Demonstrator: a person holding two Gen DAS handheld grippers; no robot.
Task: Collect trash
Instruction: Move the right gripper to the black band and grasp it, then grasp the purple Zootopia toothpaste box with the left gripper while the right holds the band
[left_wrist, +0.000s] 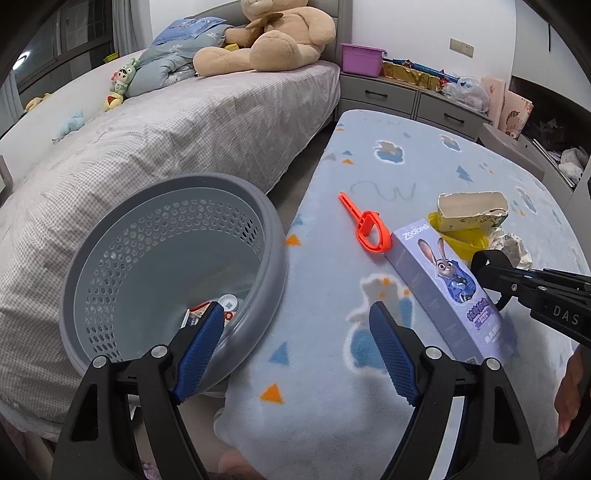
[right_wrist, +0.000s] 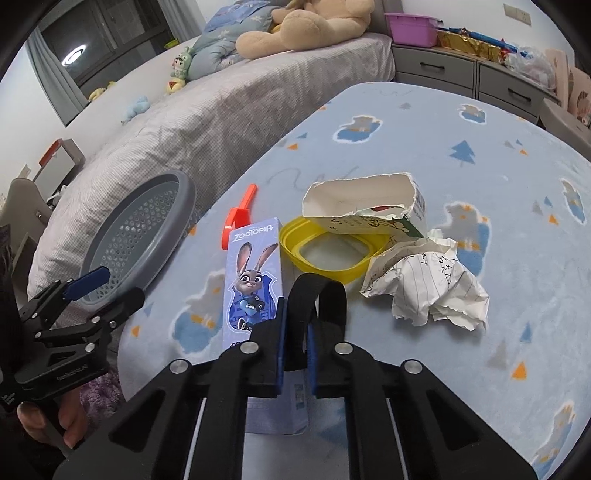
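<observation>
Box pinched, bin off to the left

Right gripper (right_wrist: 295, 332) is closed on the near end of the purple carton (right_wrist: 253, 273); its fingers (right_wrist: 267, 350) are pressed in hard w/ only the box's right edge between them. Carton lies flat on the blue blanket (right_wrist: 480, 350), long axis running straight away from the right hand, roughly in line w/ the fingers, so the grip is at one end and the rest of the box sticks out ahead. Judgement: end-grip on a long, light box, so it may droop or swing when lifted.

Left gripper (left_wrist: 297, 330) is spread wide, nothing between its pads (left_wrist: 391, 354). It hangs over the blanket's edge right next to the grey bin (left_wrist: 258, 206), one finger over the bin's rim.

Key relation: bin sits to the left of the carton, beside the bed (left_wrist: 166, 129), tilted w/ its mouth toward the cameras. A few bits already lie in its bottom. So the held box has to travel leftward, across the front of the left hand. Left hand is nearer the bin, right hand nearer the trash.

Still on the blanket: orange plastic piece (left_wrist: 365, 232) just beyond the carton, yellow lid (right_wrist: 325, 254), torn cardboard tray (right_wrist: 362, 203) resting on it, crumpled paper (right_wrist: 432, 288) to the right. Task looks partway done.
</observation>
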